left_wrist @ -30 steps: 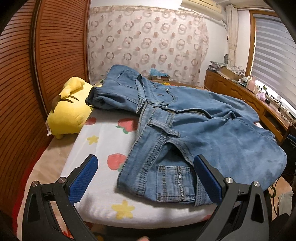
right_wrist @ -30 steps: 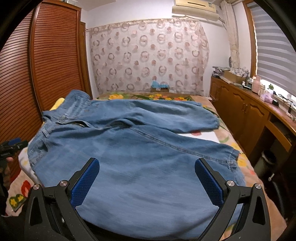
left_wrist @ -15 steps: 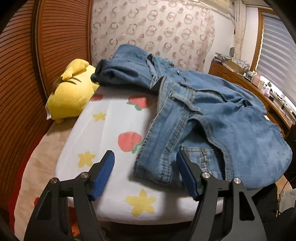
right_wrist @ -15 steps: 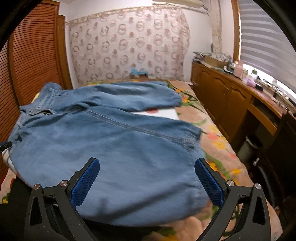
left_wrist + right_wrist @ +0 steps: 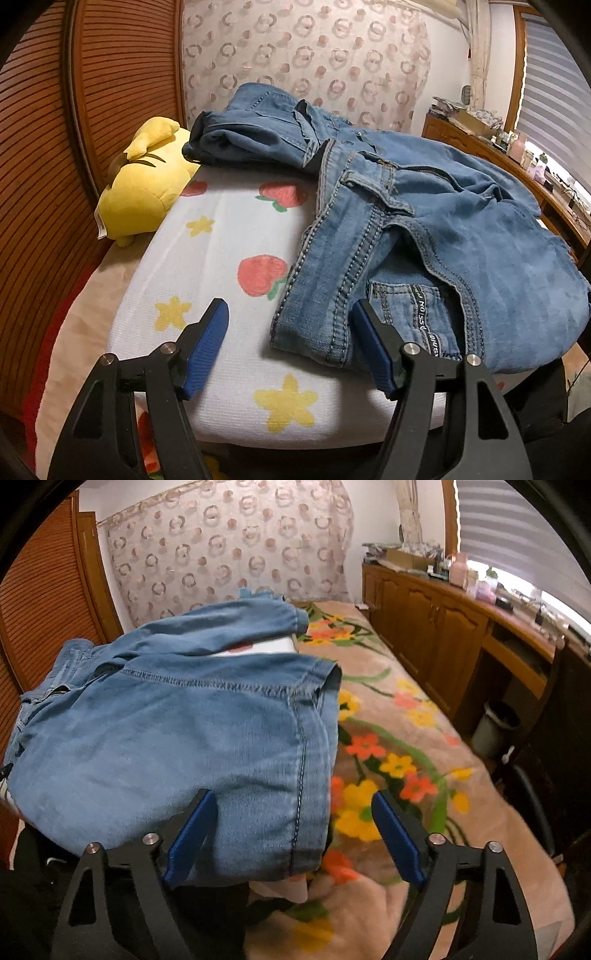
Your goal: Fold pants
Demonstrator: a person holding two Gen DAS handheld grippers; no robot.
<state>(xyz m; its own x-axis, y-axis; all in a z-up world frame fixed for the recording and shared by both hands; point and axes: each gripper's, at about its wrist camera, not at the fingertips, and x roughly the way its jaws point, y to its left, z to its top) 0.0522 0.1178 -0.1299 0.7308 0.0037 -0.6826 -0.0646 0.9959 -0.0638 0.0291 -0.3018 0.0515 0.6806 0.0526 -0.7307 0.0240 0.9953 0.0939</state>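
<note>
Blue denim pants (image 5: 424,236) lie rumpled across the bed, waistband at the left, legs (image 5: 177,738) stretched right, near hem overhanging the edge.

Pants (image 5: 424,229) lie on pad (image 5: 221,236), plush (image 5: 144,188) left.

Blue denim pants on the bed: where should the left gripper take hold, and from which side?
Judging by the pose, the near corner of the waistband on the blue denim pants is best. It lies flat on the white strawberry-print sheet with its thick stitched edge exposed, right between the open left gripper pads. Come in low from the near bed edge, one finger sliding under the hem.
</note>
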